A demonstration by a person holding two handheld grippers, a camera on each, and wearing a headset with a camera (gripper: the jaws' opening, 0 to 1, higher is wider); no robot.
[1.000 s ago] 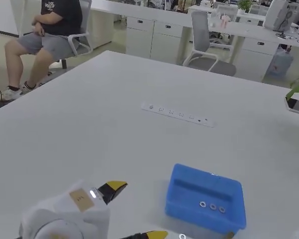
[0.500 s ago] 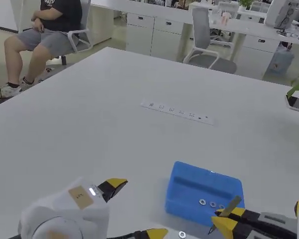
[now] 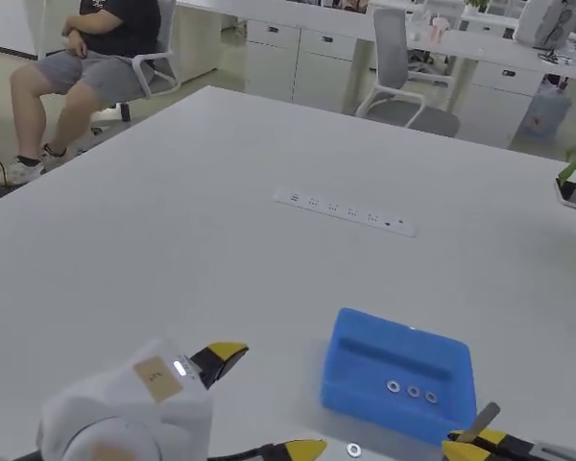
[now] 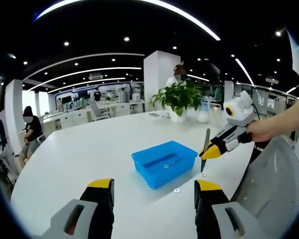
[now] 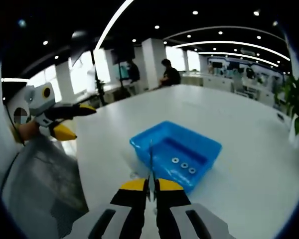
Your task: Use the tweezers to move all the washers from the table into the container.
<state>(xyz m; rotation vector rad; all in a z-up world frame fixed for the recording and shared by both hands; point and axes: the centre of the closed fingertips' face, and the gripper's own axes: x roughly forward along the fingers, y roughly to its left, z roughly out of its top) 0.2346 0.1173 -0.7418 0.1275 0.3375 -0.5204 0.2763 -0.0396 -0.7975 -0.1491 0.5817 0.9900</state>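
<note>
The blue container (image 3: 399, 371) holds three washers (image 3: 412, 391) in a row. One washer (image 3: 353, 449) lies on the table just in front of it. In the left gripper view this washer (image 4: 177, 190) sits between my jaws' line and the container (image 4: 164, 161), and another washer (image 4: 203, 174) lies under the tweezers' tip. My right gripper (image 3: 472, 444) is shut on the tweezers (image 3: 484, 420) at the container's near right corner; its own view shows the tweezers (image 5: 150, 158) pointing at the container (image 5: 177, 150). My left gripper (image 3: 265, 403) stands open, left of the container.
A white power strip (image 3: 344, 212) lies mid-table beyond the container. A person sits on a chair (image 3: 96, 58) at the far left, off the table. Office chairs and desks stand behind the far edge. A potted plant (image 4: 179, 99) is on the table's far side.
The right gripper with the tweezers came into the head view from the lower right, reached the container's near edge, then drew back lower and to the right. The left gripper stayed put.
</note>
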